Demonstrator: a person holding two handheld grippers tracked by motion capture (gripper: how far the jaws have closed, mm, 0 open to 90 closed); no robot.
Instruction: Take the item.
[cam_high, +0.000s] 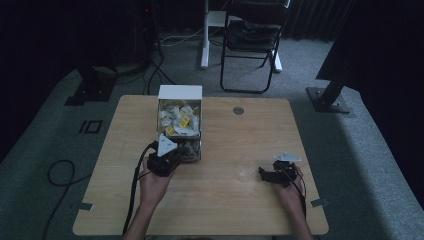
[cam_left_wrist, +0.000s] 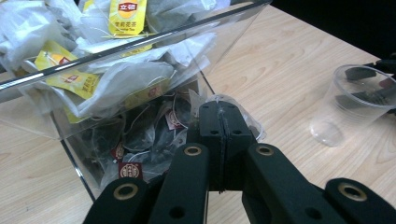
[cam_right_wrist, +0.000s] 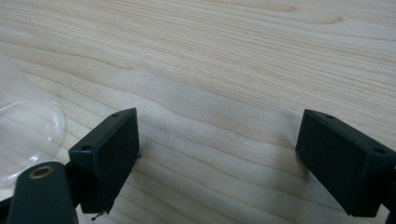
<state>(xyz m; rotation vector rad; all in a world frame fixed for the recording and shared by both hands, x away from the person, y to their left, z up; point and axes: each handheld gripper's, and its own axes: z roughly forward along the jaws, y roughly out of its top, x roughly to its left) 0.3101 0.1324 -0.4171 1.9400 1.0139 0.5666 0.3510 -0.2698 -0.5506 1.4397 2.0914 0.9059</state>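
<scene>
dim room, pale wooden table (cam_high: 215, 200). at the clear dispenser box (cam_left_wrist: 140, 70) mouth, the left gripper (cam_left_wrist: 220, 122) pinched a tea bag (cam_left_wrist: 233, 105); tugging risked snagging neighbours. right gripper (cam_right_wrist: 217, 154) stood spread beside the plastic cup (cam_left_wrist: 355, 102).

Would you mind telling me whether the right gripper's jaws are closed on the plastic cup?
No: in the right gripper view the right gripper stands wide open over bare table, with the plastic cup off to its side.

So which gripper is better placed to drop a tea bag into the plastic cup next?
Left. The left gripper is shut on a tea bag at the clear box; the right gripper is open beside the cup.
</scene>
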